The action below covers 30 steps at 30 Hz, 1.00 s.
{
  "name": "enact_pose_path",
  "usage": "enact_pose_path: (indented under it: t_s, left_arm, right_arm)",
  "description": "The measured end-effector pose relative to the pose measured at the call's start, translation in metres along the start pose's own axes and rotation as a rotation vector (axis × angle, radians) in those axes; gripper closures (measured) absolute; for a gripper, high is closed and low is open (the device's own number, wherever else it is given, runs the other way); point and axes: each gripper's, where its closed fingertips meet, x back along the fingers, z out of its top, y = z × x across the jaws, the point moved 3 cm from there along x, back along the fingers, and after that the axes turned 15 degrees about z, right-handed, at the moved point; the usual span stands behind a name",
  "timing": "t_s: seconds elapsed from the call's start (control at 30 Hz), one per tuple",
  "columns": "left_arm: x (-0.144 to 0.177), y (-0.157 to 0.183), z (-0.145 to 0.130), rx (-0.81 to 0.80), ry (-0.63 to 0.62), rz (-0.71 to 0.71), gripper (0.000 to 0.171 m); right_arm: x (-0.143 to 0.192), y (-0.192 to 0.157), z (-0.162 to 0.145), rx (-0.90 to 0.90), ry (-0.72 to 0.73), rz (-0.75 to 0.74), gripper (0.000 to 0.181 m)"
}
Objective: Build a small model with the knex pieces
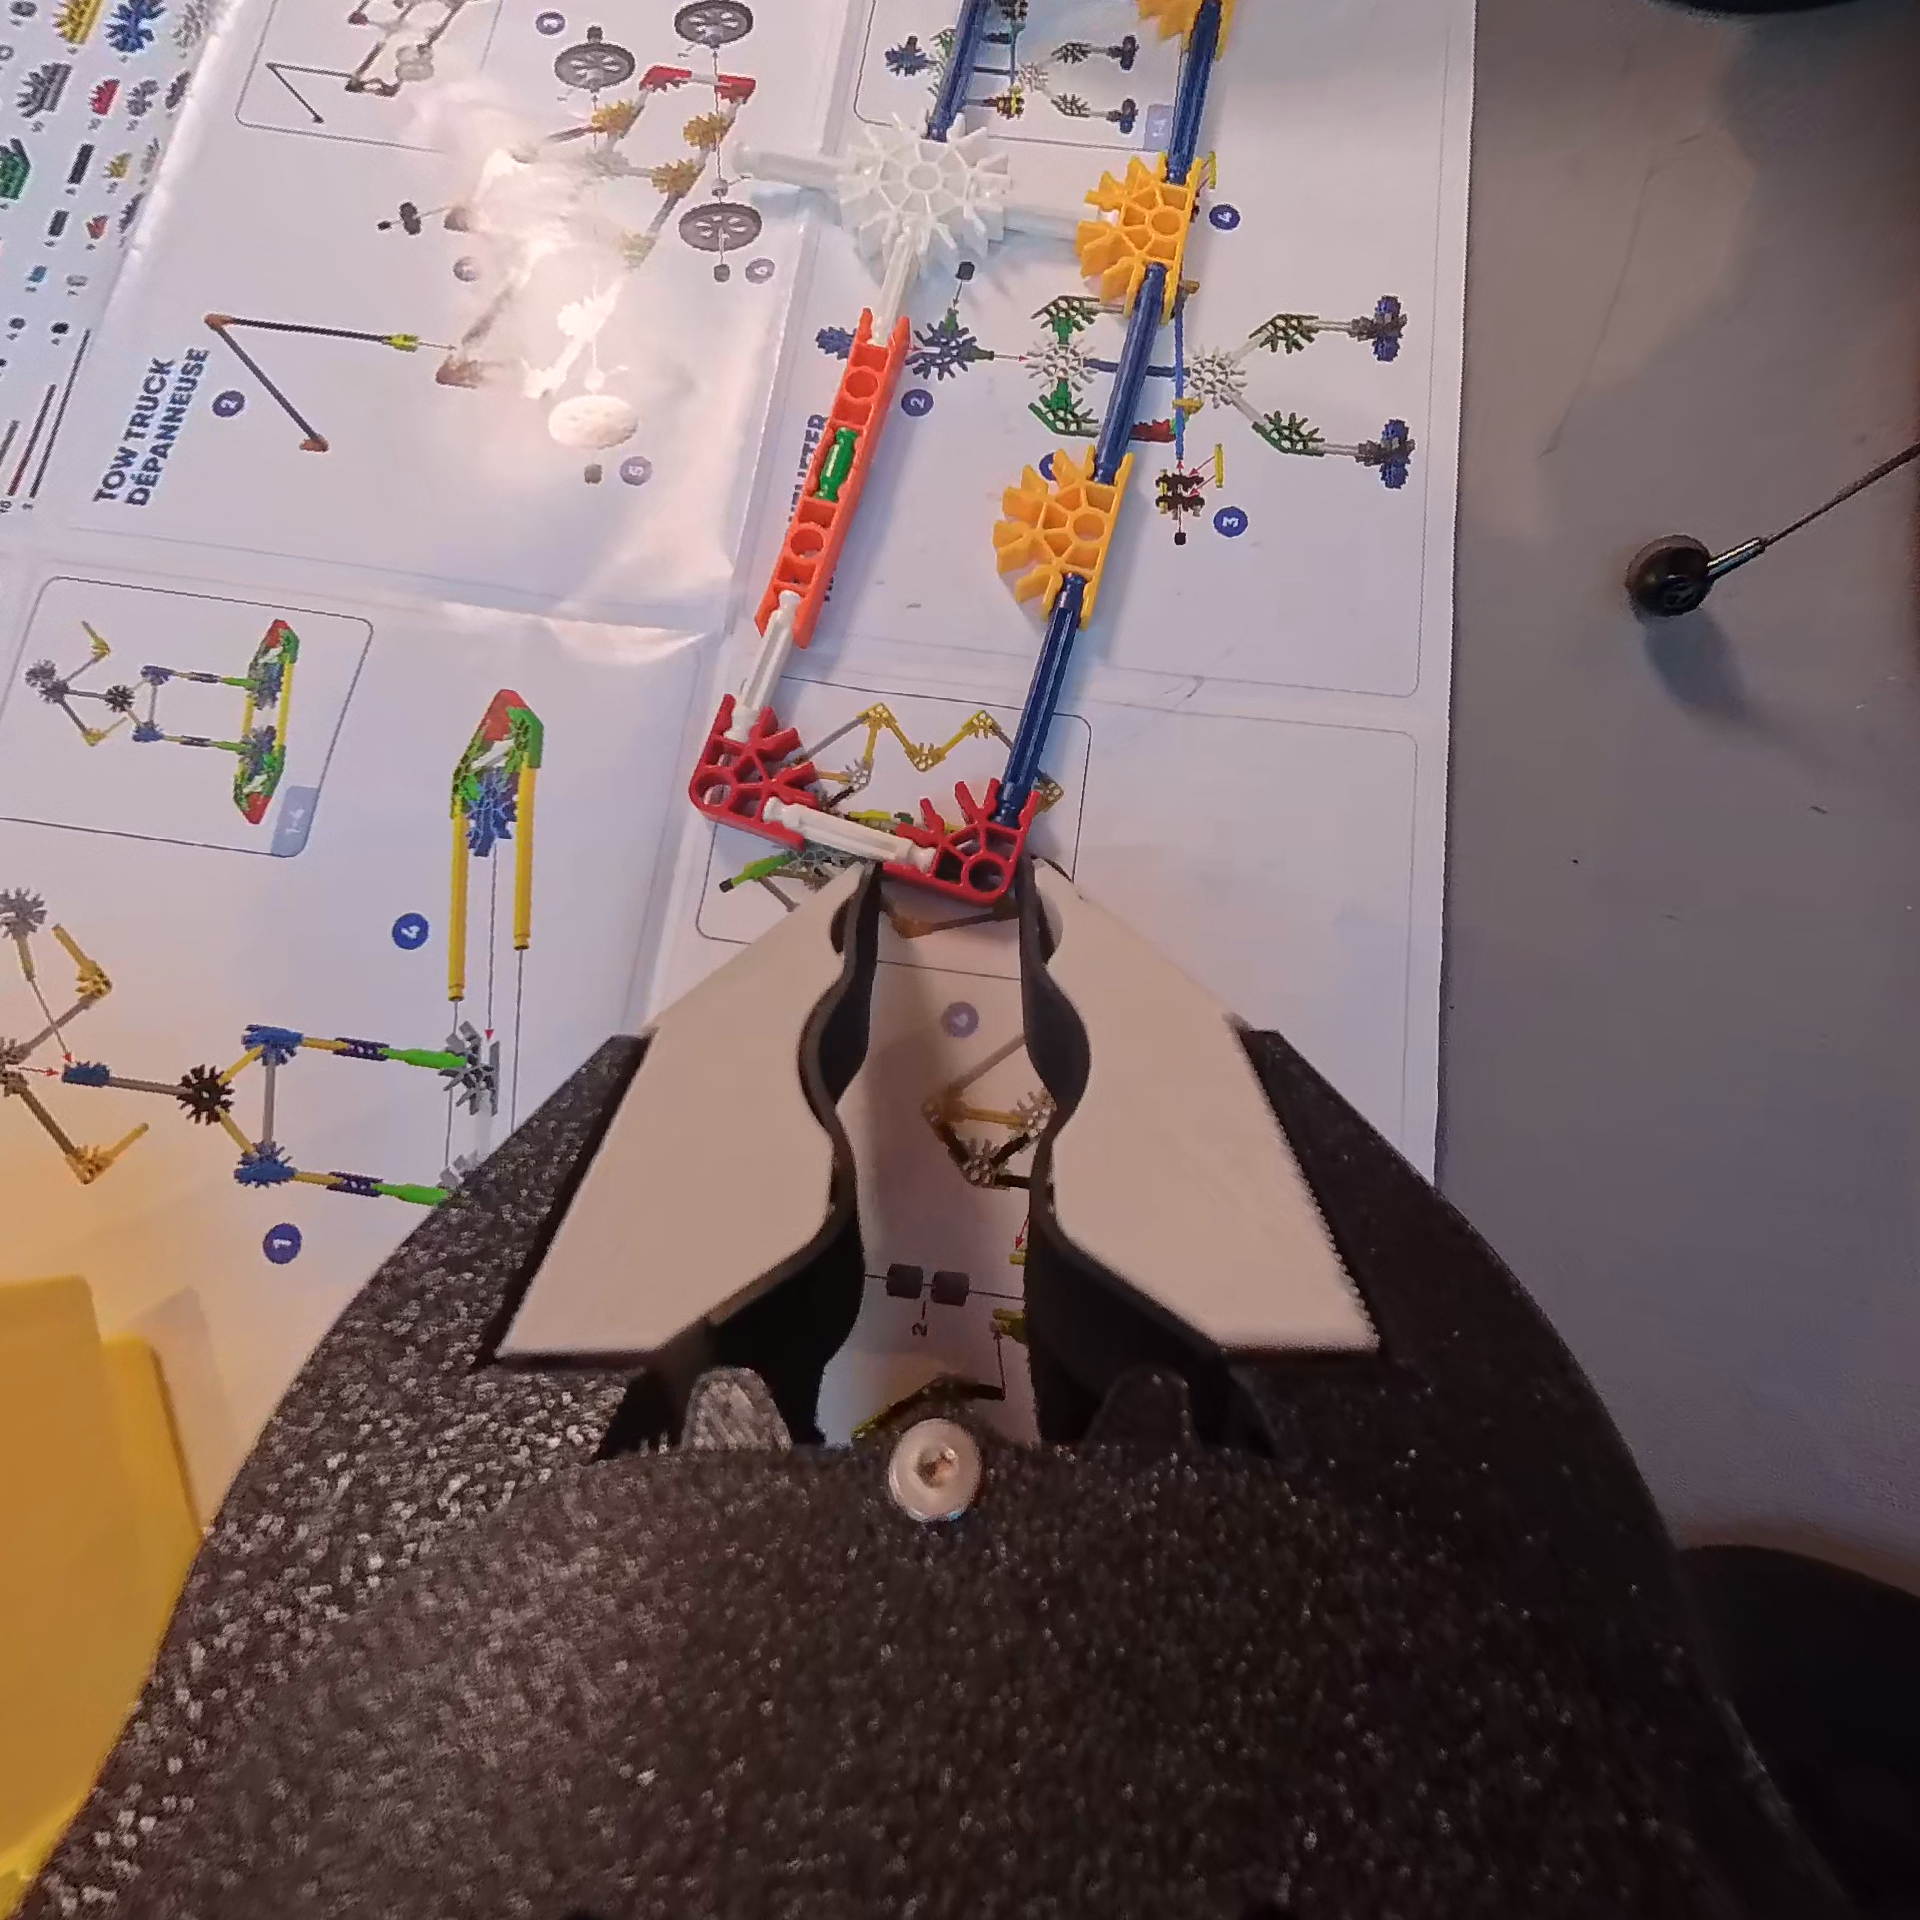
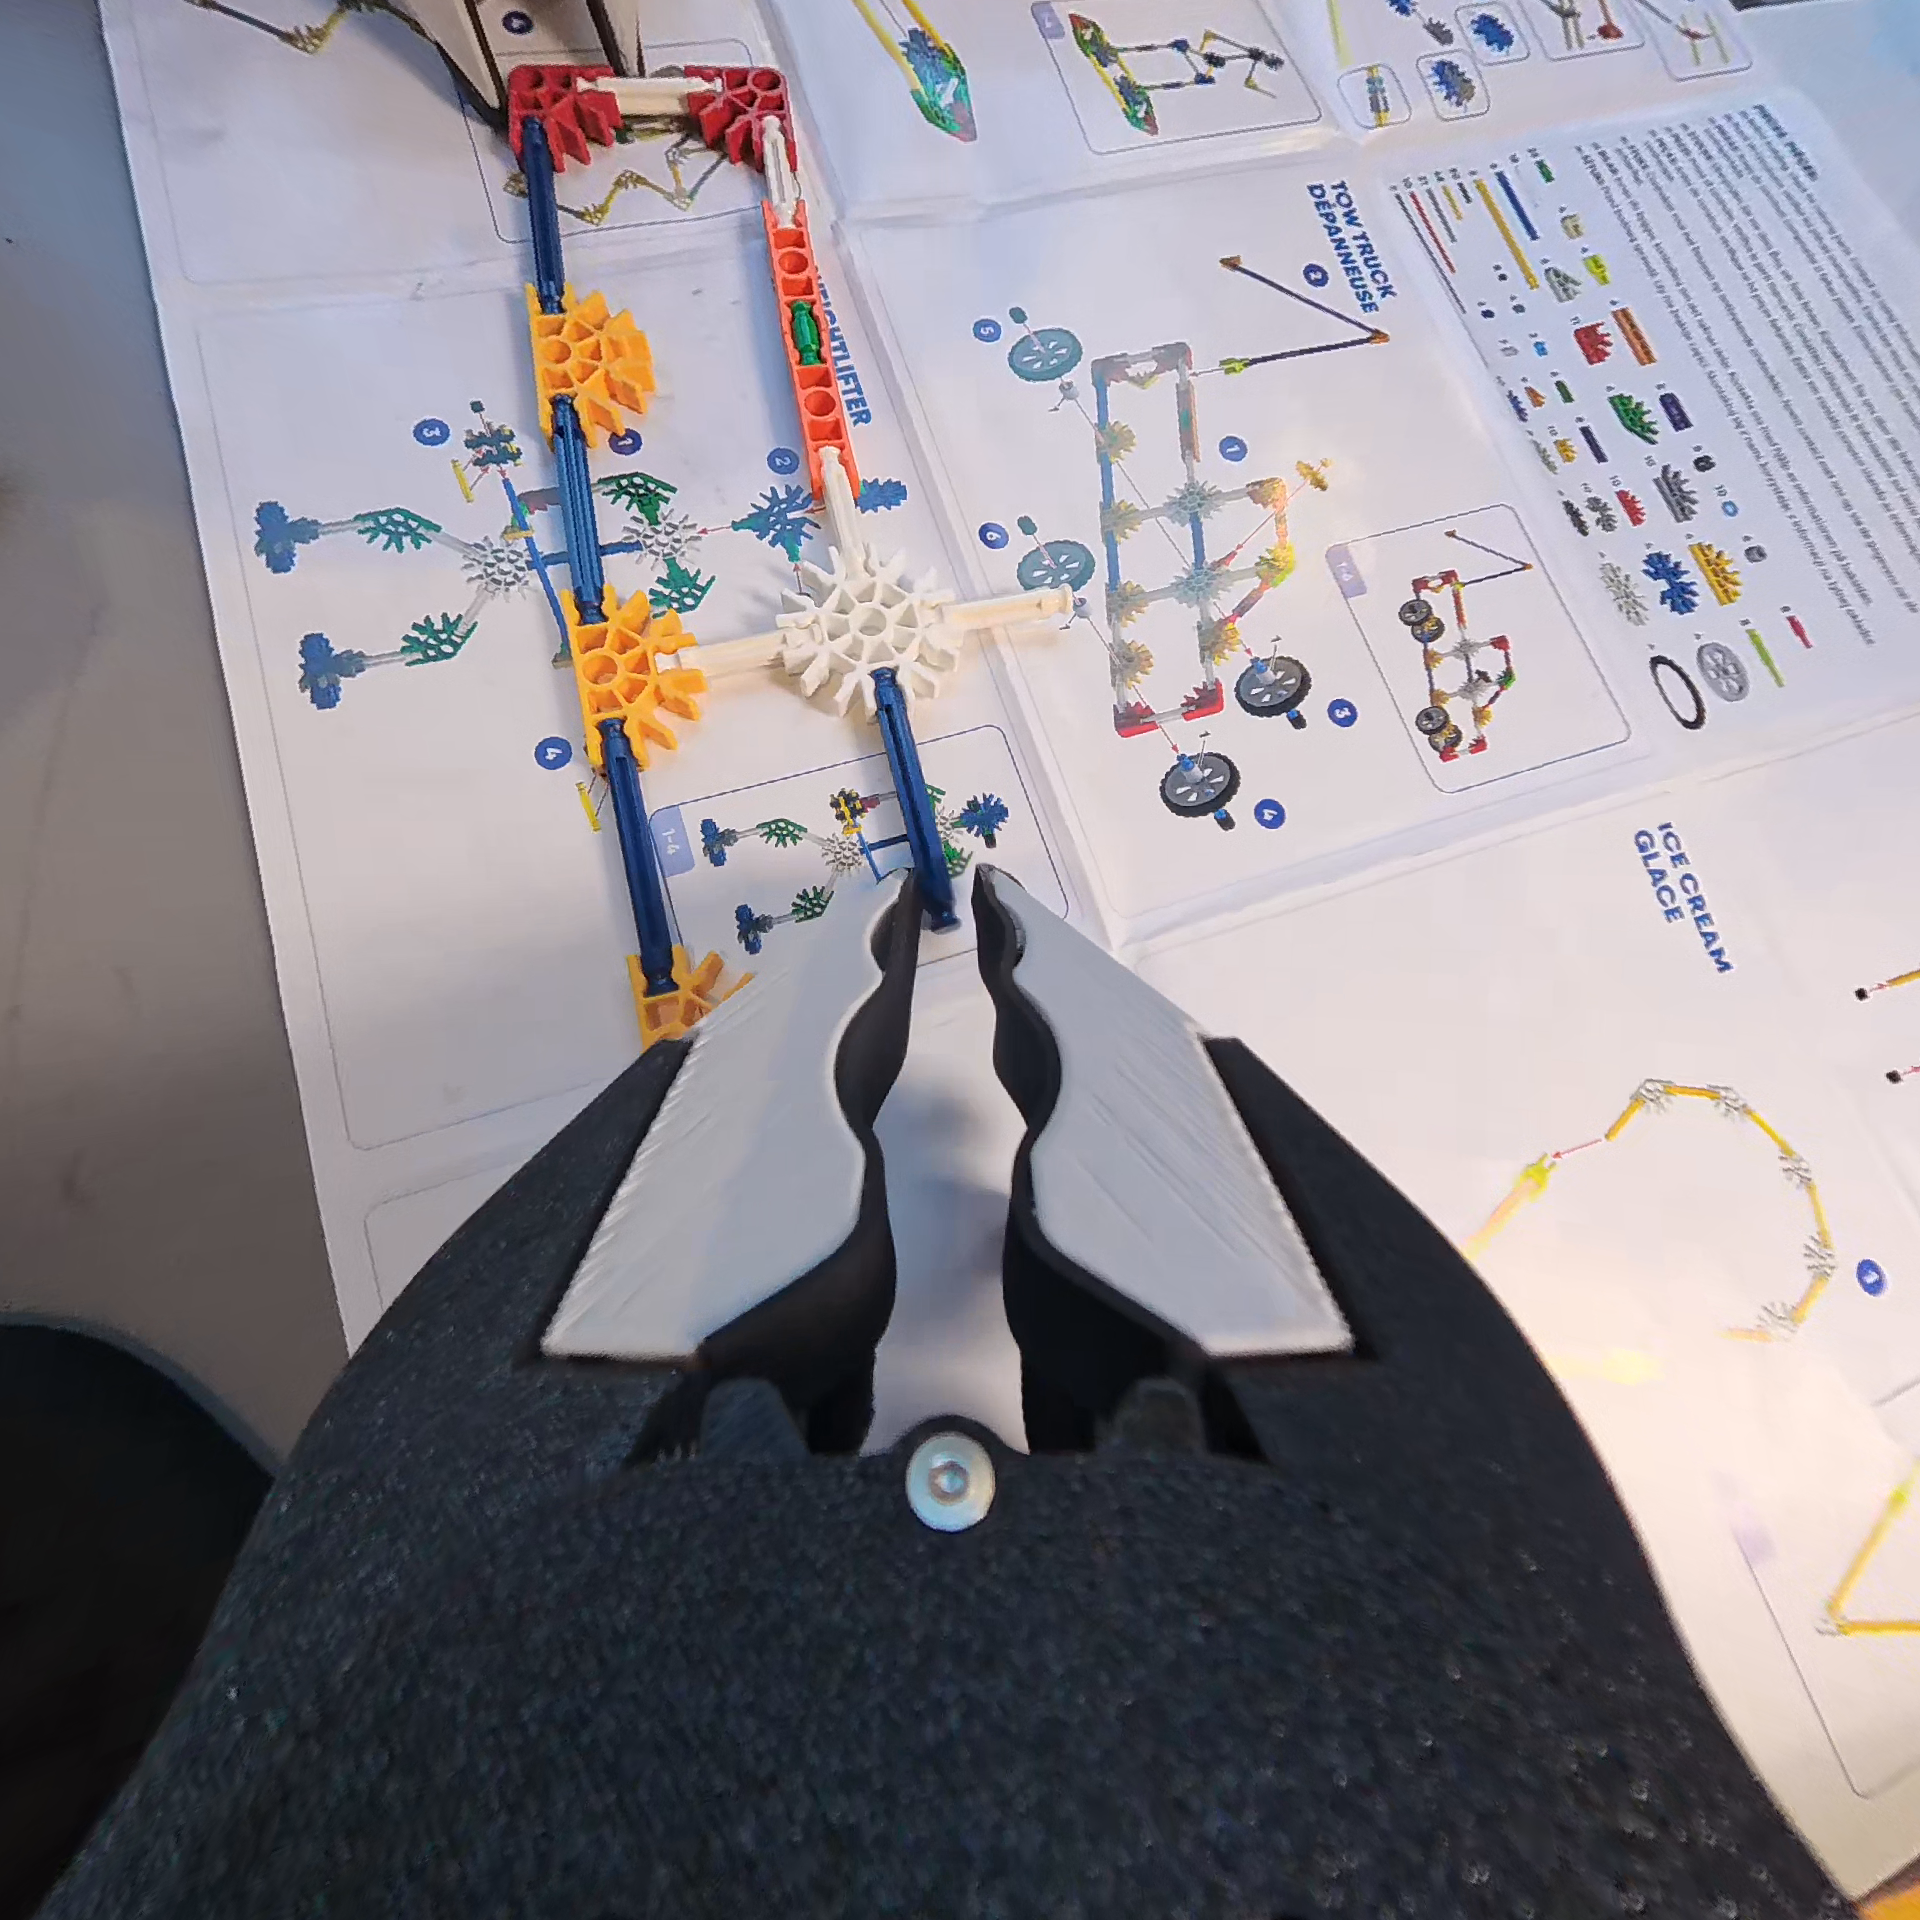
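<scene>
A flat frame of plastic rods and connectors lies on a printed instruction sheet (image 1: 364, 540). My left gripper (image 1: 943, 878) is shut on the frame's red corner connector (image 1: 971, 847), one fingertip on each side. A blue rod (image 1: 1060, 665) with yellow connectors (image 1: 1065, 530) runs away from that corner. My right gripper (image 2: 945, 883) is shut on the free end of a blue rod (image 2: 914, 800) plugged into the white snowflake connector (image 2: 868, 629). An orange strip (image 2: 816, 353) with a green piece links the white connector to a second red corner (image 2: 743, 109).
The sheet (image 2: 1351, 935) covers most of the grey table (image 1: 1683, 935). A yellow box (image 1: 62, 1475) stands at the left gripper's lower left. A small black disc on a thin wire (image 1: 1668, 577) lies off the sheet's right edge. The left gripper's tips are roughly 20 cm from the right gripper's.
</scene>
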Motion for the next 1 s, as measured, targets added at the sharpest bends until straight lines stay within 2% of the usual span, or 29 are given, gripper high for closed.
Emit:
enact_pose_path:
  t_s: [0.3, 0.43, 0.57, 0.77, 1.0]
  left_arm:
    - [0.006, -0.002, 0.003, 0.009, 0.026, -0.001, 0.143]
    - [0.002, -0.013, 0.011, 0.028, 0.074, 0.067, 0.119]
    - [-0.013, -0.011, 0.014, -0.026, 0.035, 0.050, 0.101]
    - [-0.016, -0.001, 0.013, -0.023, 0.020, -0.006, 0.105]
    - [-0.014, 0.002, 0.013, -0.030, 0.009, 0.029, 0.106]
  right_arm:
    - [-0.003, 0.000, -0.001, 0.022, -0.052, -0.027, 0.175]
    - [-0.004, 0.000, -0.001, 0.031, -0.062, -0.034, 0.175]
    - [-0.005, 0.001, 0.000, 0.038, -0.063, -0.035, 0.175]
    - [-0.005, 0.001, 0.001, 0.041, -0.057, -0.041, 0.175]
    - [-0.005, 0.000, 0.000, 0.038, -0.064, -0.032, 0.175]
